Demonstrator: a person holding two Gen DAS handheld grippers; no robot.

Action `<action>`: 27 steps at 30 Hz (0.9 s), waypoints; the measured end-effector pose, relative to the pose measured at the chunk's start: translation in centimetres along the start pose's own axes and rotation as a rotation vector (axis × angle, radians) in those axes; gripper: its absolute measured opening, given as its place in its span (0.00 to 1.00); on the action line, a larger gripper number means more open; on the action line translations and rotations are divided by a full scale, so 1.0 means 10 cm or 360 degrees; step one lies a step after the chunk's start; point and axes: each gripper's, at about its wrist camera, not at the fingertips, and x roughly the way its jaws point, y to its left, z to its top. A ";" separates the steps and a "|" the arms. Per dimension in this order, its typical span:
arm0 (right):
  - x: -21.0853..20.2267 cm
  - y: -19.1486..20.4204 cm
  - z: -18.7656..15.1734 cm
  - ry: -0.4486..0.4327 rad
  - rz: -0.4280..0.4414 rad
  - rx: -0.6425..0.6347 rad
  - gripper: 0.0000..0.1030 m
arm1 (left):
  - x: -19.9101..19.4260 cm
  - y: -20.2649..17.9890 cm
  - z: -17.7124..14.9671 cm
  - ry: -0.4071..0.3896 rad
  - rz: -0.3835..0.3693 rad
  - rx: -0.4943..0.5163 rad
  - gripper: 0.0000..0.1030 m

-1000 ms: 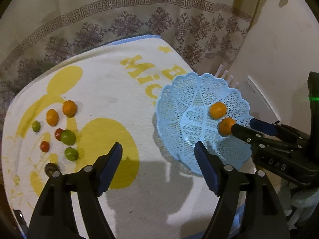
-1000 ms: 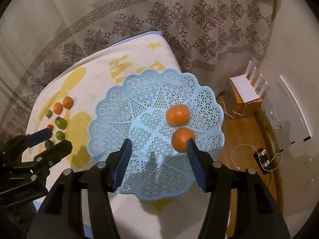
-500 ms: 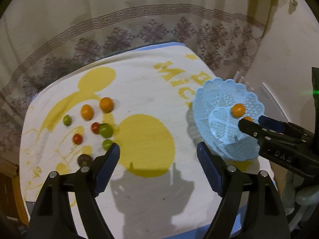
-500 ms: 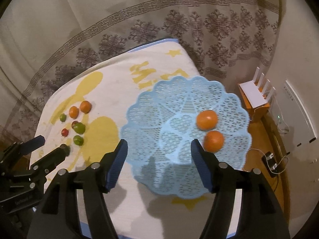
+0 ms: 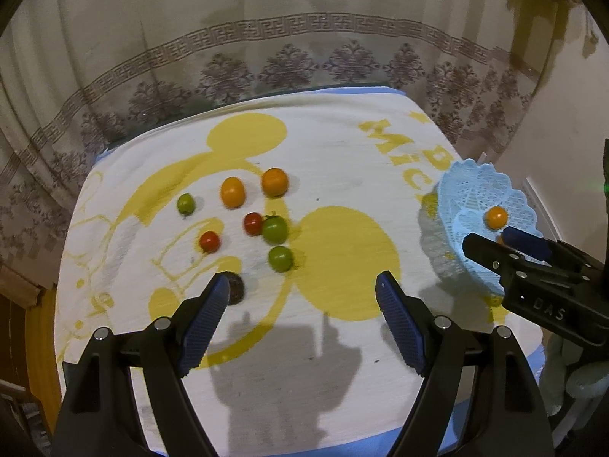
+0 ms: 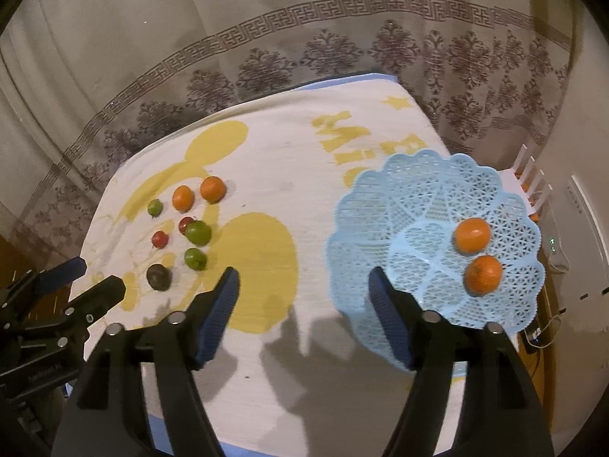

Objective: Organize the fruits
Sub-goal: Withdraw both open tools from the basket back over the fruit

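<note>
The loose fruit (image 5: 262,224) lies on the cloth (image 5: 342,160) ahead of the left tongs (image 5: 302,304), which hang wide open and empty (nearer arm). The right tongs (image 6: 302,297), also open and empty, face the basket (image 6: 418,198) holding two oranges (image 6: 475,251).

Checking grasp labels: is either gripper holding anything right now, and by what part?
Nothing is held. The left gripper and right gripper are both open over the towel, with nothing between their fingers; the fruits lie loose.
</note>
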 end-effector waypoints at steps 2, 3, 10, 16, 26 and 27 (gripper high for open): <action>0.01 0.06 0.00 -0.0005 -0.0003 -0.0002 0.78 | 0.00 0.08 -0.01 0.0004 0.0003 -0.0010 0.77; 0.02 0.09 0.00 -0.0009 -0.0006 0.0000 0.80 | 0.00 0.11 -0.02 0.0005 0.0003 -0.0014 0.77; 0.08 0.22 -0.04 0.0006 -0.0023 0.0015 0.81 | 0.03 0.29 -0.04 0.0020 -0.0008 -0.0029 0.77; 0.16 0.35 -0.09 0.0037 -0.0035 0.0011 0.81 | 0.13 0.54 -0.11 0.0074 -0.0024 -0.0090 0.77; 0.30 0.52 -0.19 0.0101 -0.0059 0.0009 0.81 | 0.47 0.94 -0.30 0.0201 -0.0003 -0.0183 0.77; 0.32 0.54 -0.20 0.0109 -0.0063 0.0007 0.81 | 0.52 0.99 -0.31 0.0218 -0.0004 -0.0196 0.77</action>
